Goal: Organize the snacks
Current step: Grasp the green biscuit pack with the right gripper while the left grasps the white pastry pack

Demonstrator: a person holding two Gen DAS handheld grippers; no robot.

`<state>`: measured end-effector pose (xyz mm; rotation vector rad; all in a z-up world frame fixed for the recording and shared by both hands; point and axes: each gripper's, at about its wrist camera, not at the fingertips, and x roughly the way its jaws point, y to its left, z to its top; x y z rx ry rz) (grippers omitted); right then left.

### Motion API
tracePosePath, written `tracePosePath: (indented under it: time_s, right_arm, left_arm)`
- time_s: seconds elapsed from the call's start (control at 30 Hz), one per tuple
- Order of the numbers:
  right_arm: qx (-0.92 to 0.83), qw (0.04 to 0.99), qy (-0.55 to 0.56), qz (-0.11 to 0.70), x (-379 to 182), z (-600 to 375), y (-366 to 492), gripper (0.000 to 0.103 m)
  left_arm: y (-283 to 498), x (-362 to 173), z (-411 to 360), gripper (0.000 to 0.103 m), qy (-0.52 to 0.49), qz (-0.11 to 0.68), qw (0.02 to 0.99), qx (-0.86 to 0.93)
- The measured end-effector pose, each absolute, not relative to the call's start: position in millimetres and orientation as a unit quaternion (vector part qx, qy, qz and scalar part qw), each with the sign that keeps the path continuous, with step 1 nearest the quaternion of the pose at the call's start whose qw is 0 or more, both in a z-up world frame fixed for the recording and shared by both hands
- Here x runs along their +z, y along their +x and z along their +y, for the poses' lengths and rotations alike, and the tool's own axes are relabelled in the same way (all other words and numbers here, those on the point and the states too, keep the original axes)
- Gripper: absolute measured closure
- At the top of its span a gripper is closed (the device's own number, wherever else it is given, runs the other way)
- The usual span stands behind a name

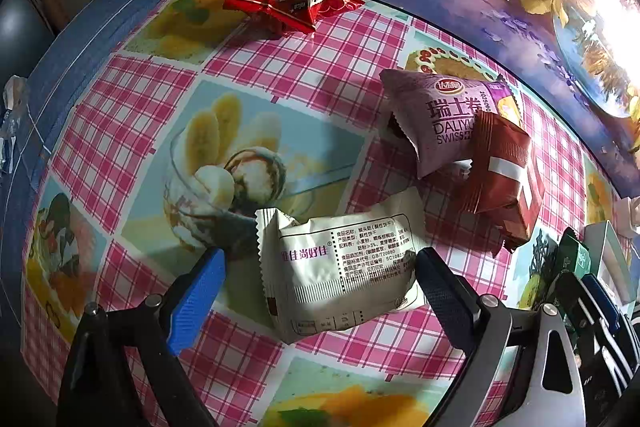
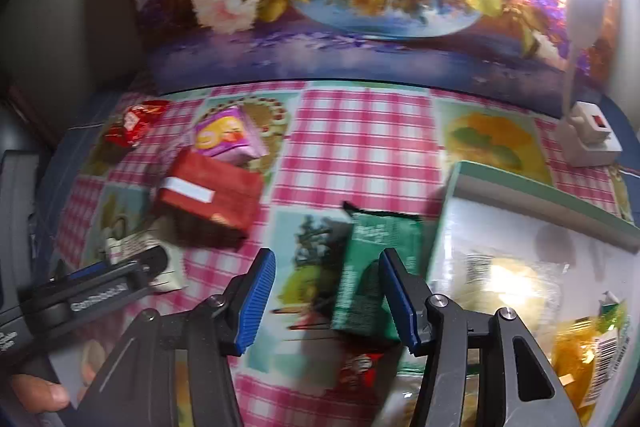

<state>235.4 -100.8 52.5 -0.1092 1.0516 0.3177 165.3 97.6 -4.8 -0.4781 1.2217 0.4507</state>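
Observation:
My left gripper [image 1: 320,271] is open, its jaws on either side of a white snack packet [image 1: 340,271] lying on the checked tablecloth. A purple Swiss roll packet [image 1: 444,119] and a dark red packet [image 1: 504,179] lie beyond it, and a bright red packet [image 1: 292,1] at the far side. My right gripper [image 2: 328,291] is open, with a green packet [image 2: 372,275] just inside its right jaw; whether it touches is unclear. A white box [image 2: 520,227] with several snacks inside stands to the right.
A flower-print board [image 2: 340,7] stands along the table's back edge. A white power socket [image 2: 588,139] sits at the back right. The left gripper shows in the right wrist view [image 2: 100,287]. A small red packet [image 2: 360,367] lies under the right gripper.

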Motion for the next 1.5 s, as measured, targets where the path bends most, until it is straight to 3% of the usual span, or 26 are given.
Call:
tracePosePath:
  time_s: [0.27, 0.9, 1.23, 1.4, 1.5]
  right_arm:
    - [0.136, 0.871, -0.087, 0.464, 65.6, -95.4, 231.2, 0.048]
    - [0.081, 0.852, -0.11, 0.505, 43.6, -102.0, 269.4, 0.049]
    - [0.112, 0.831, -0.046, 0.543, 38.4, -103.3, 253.0, 0.049]
    - [0.104, 0.829, -0.085, 0.543, 30.1, -91.3, 238.4, 0.053]
    - [0.091, 0.832, -0.103, 0.538, 26.3, -88.8, 235.8, 0.057]
  left_arm:
    - [161.8, -4.9, 104.6, 0.008, -0.223, 0.563, 0.768, 0.208]
    - [165.7, -4.7, 100.0, 0.008, -0.217, 0.566, 0.77, 0.201]
    - [166.8, -5.0, 97.2, 0.008, -0.209, 0.568, 0.772, 0.192]
    - [165.5, -3.6, 95.4, 0.013, -0.201, 0.57, 0.773, 0.192]
    - [164.0, -1.5, 94.5, 0.024, -0.198, 0.568, 0.776, 0.191]
